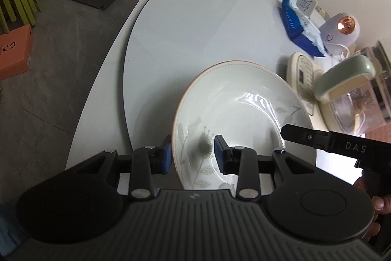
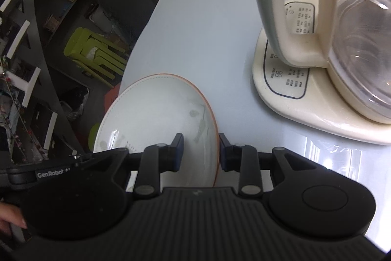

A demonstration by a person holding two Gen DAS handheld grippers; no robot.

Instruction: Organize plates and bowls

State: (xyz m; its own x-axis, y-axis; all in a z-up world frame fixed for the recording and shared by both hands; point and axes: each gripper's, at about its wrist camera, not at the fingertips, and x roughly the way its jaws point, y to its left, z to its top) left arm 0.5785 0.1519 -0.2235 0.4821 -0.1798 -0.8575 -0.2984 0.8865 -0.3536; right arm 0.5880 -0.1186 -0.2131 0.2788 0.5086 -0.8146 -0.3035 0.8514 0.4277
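Observation:
A white plate (image 1: 234, 99) with an orange rim and grey-green leaf print is held over the white round table (image 1: 185, 23). My left gripper (image 1: 193, 153) straddles its left rim, one blue pad outside and one inside, with a gap at the inner pad. My right gripper (image 2: 200, 151) straddles the opposite rim of the plate (image 2: 156, 109), pads close on both sides. The right gripper's body (image 1: 325, 138) shows at the plate's right in the left wrist view. No bowls are in view.
An electric glass kettle (image 2: 342, 40) on its cream base (image 2: 293, 94) stands close to the plate's right. A blue tissue pack (image 1: 298, 23) and a small white device (image 1: 339, 33) sit farther back. Green stools (image 2: 95, 53) and an orange box (image 1: 14, 53) are on the floor.

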